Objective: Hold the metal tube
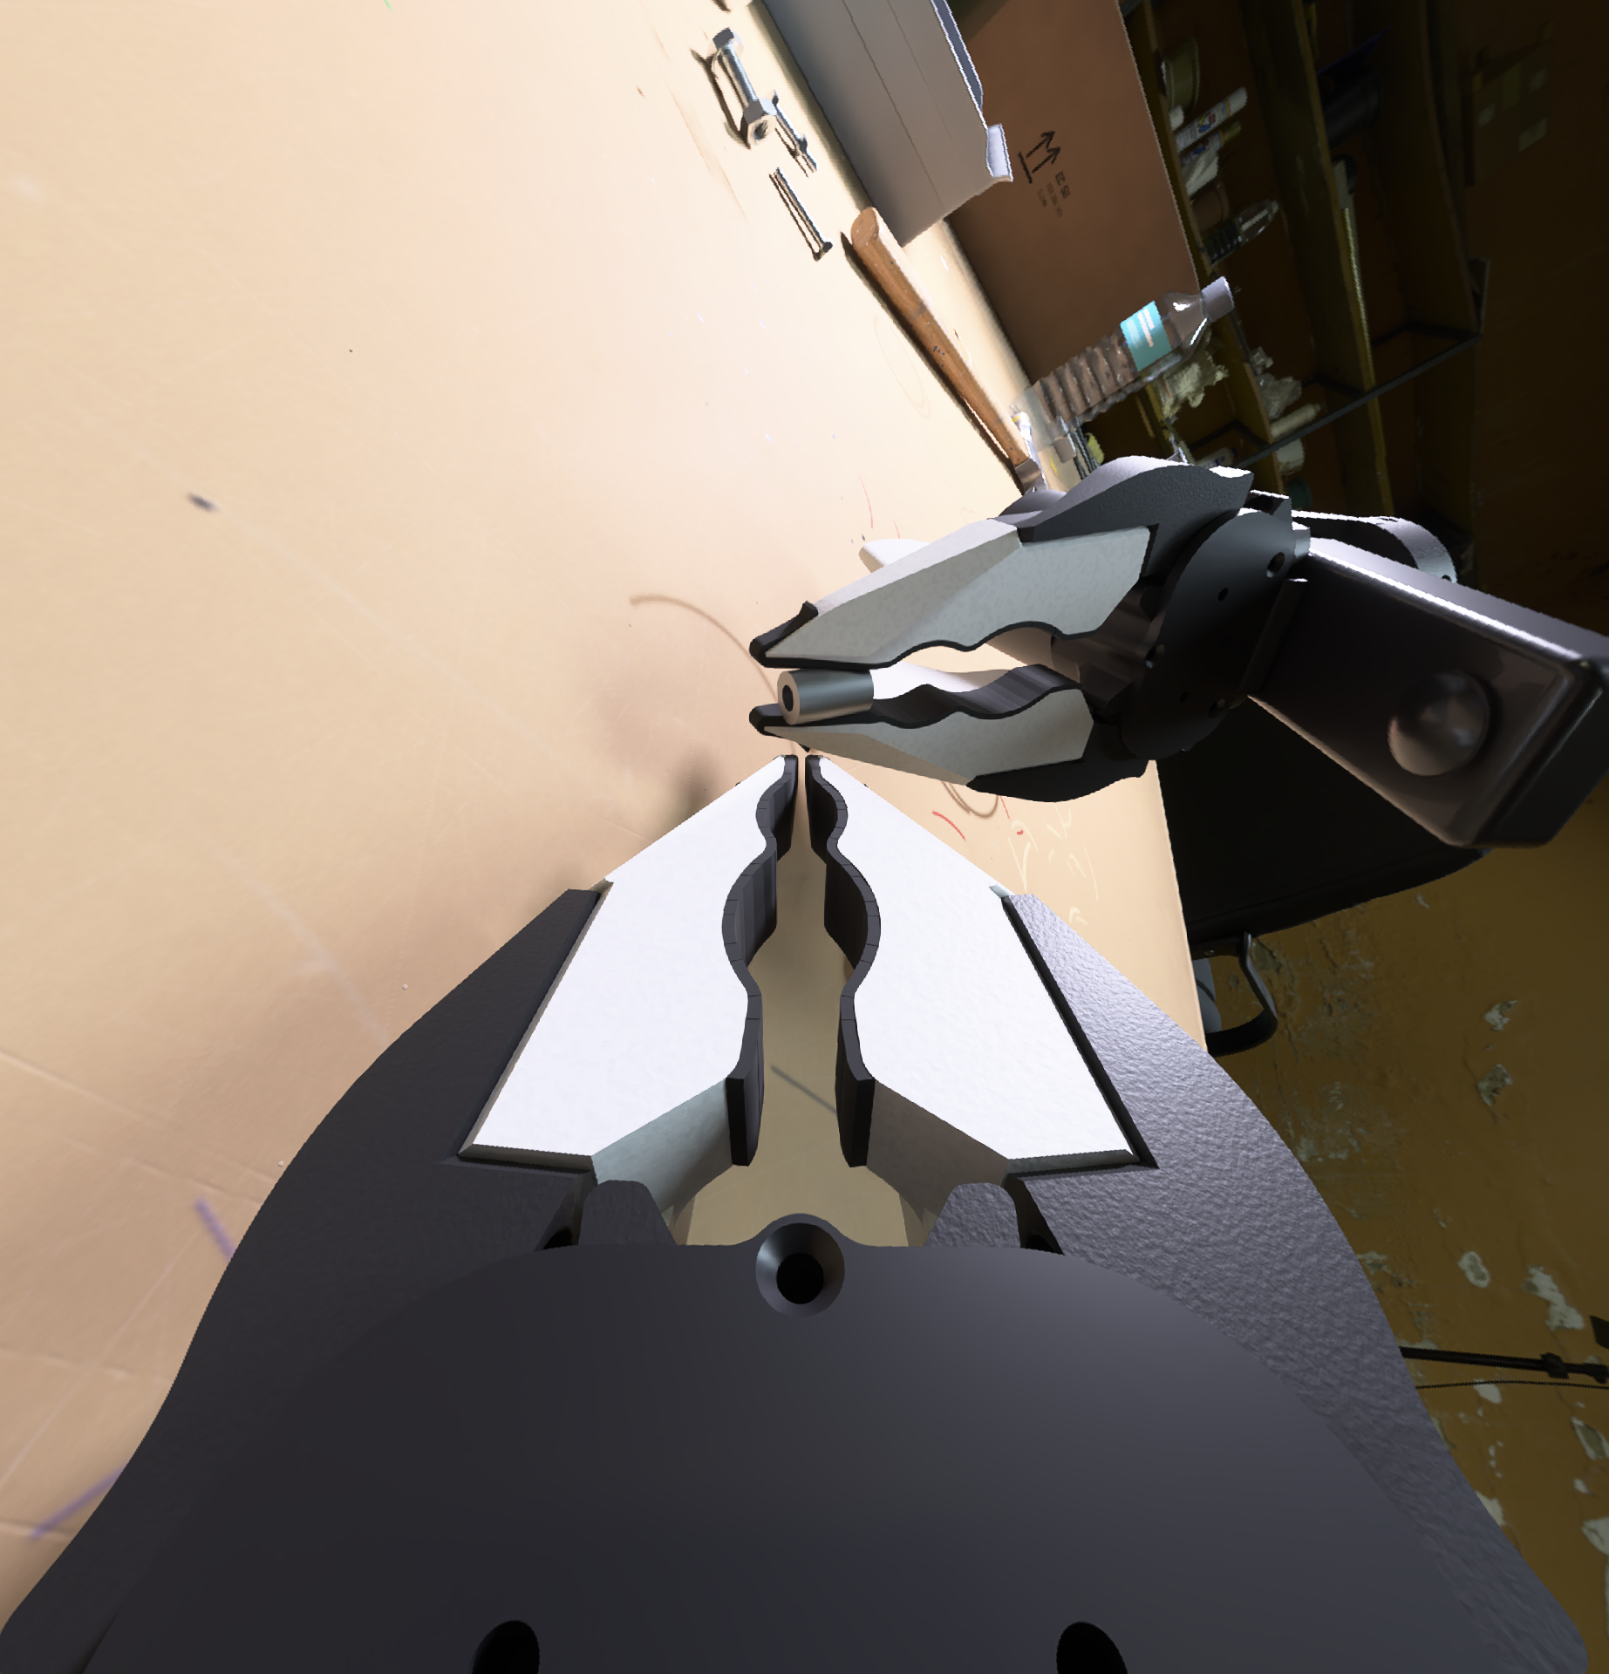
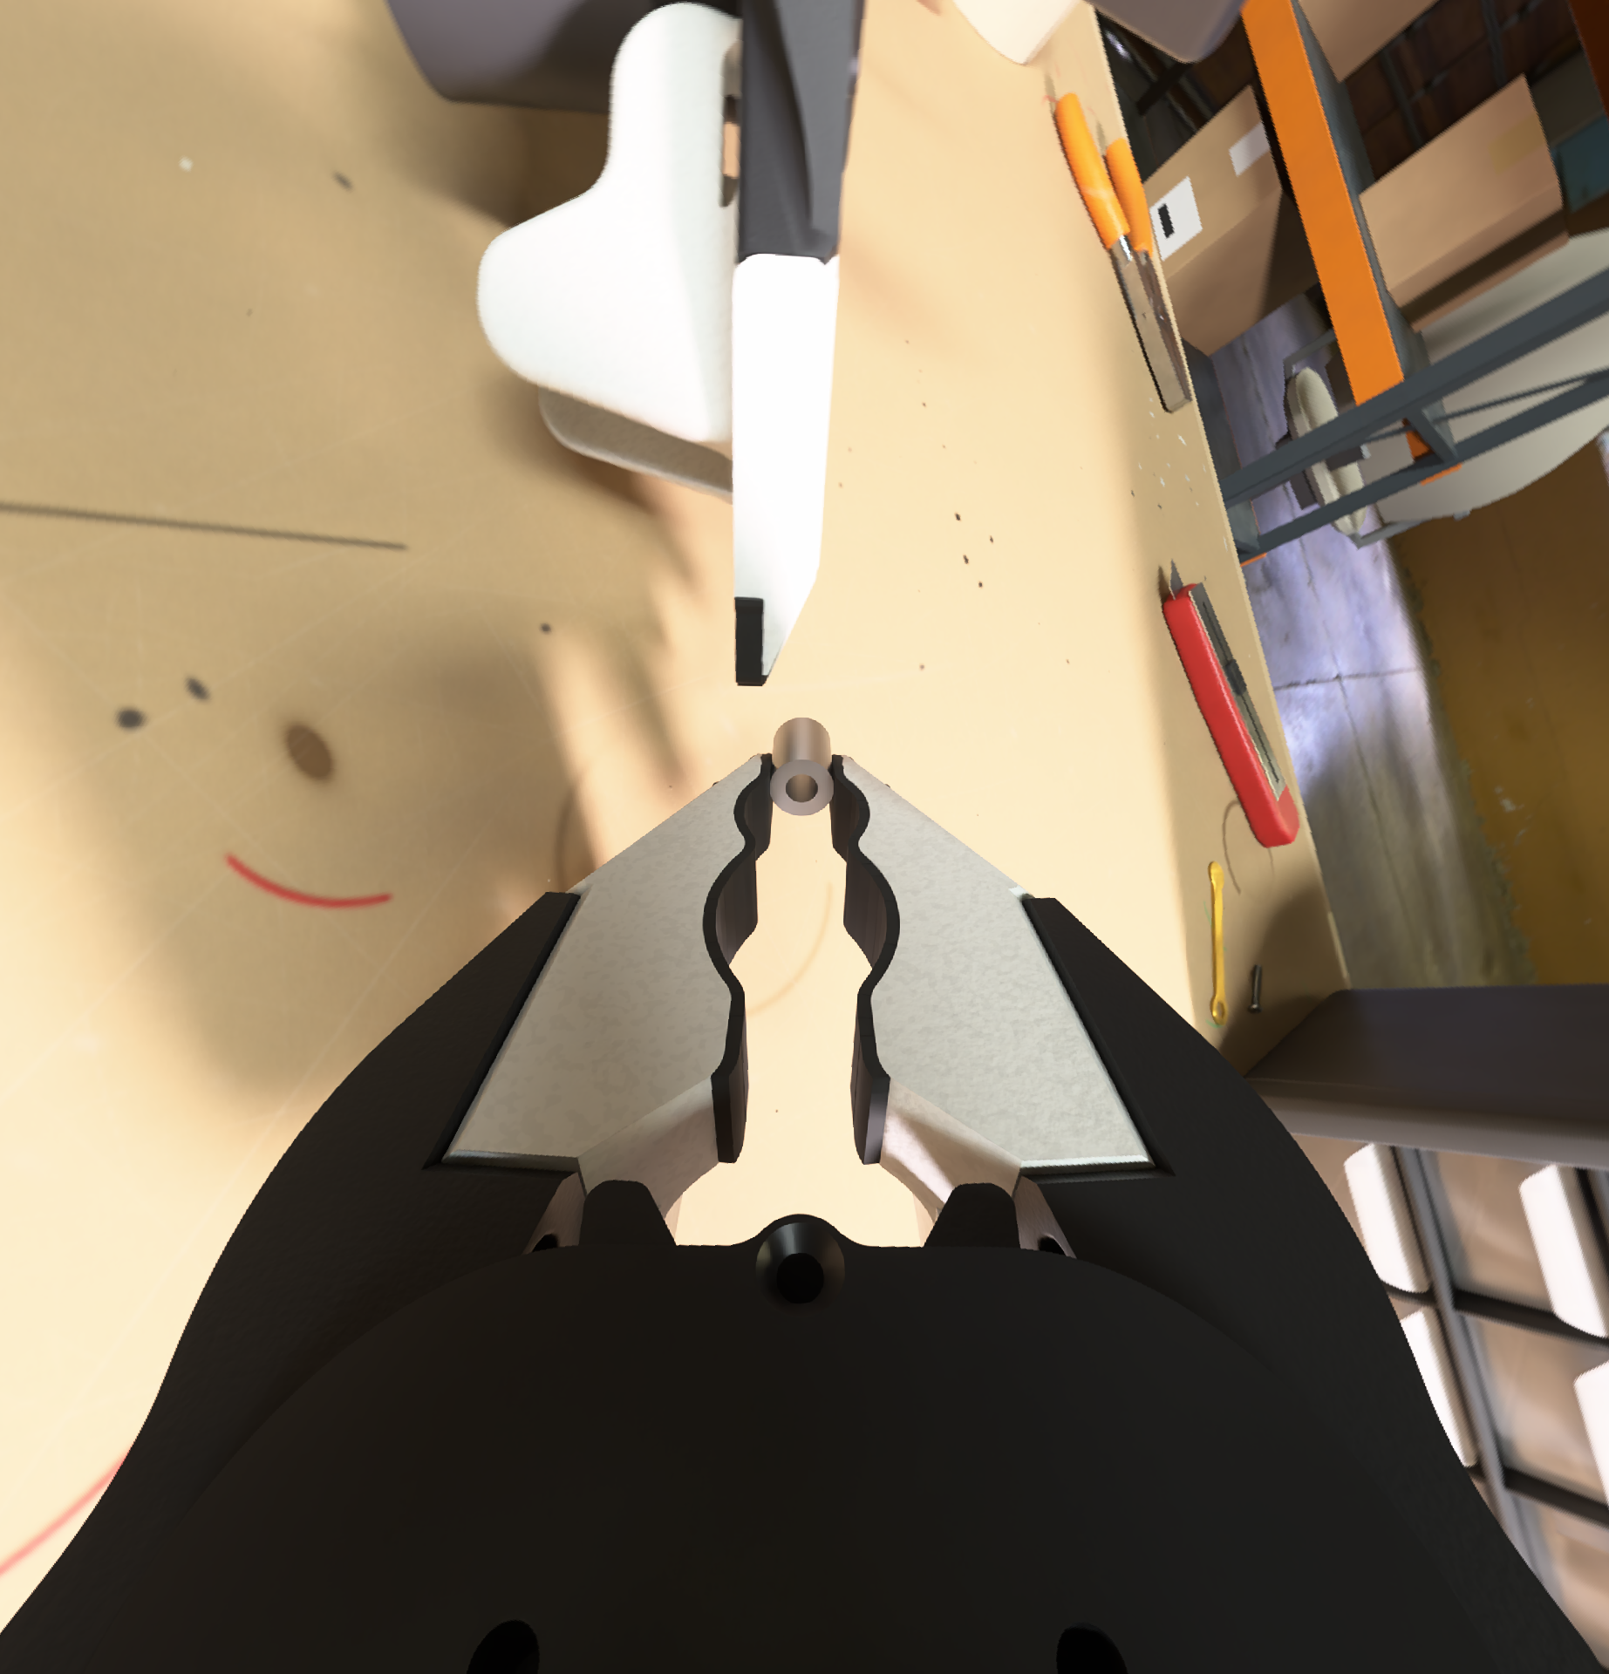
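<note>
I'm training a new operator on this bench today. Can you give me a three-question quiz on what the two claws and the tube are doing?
1. True or false: the left claw grips the metal tube.
2. Which claw holds the tube? A) left B) right C) neither
3. Fill in: the red utility knife lies near the edge of the ____.

Key:
1. False; its fingers are nearly together on nothing, just short of the tube.
2. B, at the fingertips.
3. workbench

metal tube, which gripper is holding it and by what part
The right gripper pinches the tube between its fingertips, across the tube's side, one end sticking out. The left gripper is shut on nothing.
</note>
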